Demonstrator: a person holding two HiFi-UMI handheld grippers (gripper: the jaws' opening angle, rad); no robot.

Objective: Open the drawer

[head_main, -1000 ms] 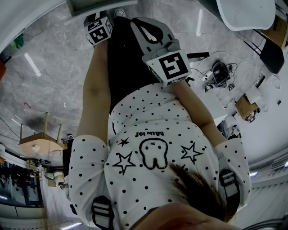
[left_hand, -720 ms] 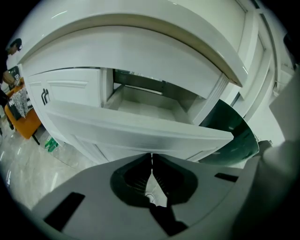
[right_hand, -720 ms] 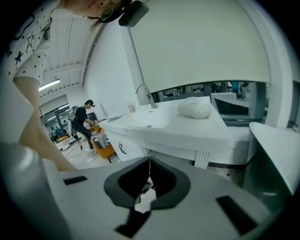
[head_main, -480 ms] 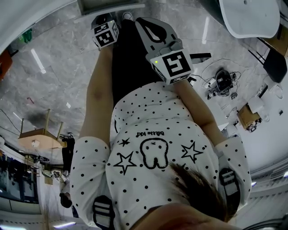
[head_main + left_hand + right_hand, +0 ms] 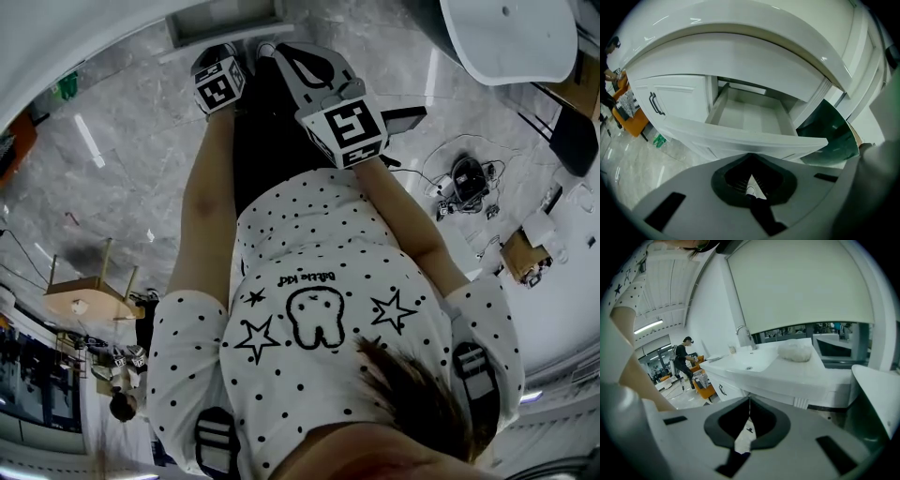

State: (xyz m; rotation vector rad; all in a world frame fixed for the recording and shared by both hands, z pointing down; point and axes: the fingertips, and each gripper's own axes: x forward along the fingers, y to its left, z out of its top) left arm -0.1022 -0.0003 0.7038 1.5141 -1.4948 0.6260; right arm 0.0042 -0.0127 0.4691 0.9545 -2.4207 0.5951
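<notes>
In the left gripper view, the drawer stands pulled out of the white cabinet, under the curved tabletop. Only its white bottom and side walls show inside. Its front panel runs from 9 to 3 o'clock across the middle. At the drawer's 9 o'clock a cabinet door carries a black handle, and at its 3 o'clock stands a dark green panel. The left hand-held gripper has its jaws pressed together with nothing between them. The tips lie against the panel's lower edge in the picture, but I cannot tell whether they touch it

In the right gripper view, a sink basin is set in the tabletop, showing only its drain, with a tap at its 12 o'clock. A white crumpled bundle lies on the tabletop at the basin's 3 o'clock. The right hand-held gripper is closed tip to tip and holds nothing

In the head view, both forearms reach toward 12 o'clock from a polka-dot shirt, over a marble floor. The left forearm runs almost straight, while the right forearm slants toward 11 o'clock. The two grippers sit side by side. A white furniture edge lies just beyond them, and I cannot tell whether it is the drawer
</notes>
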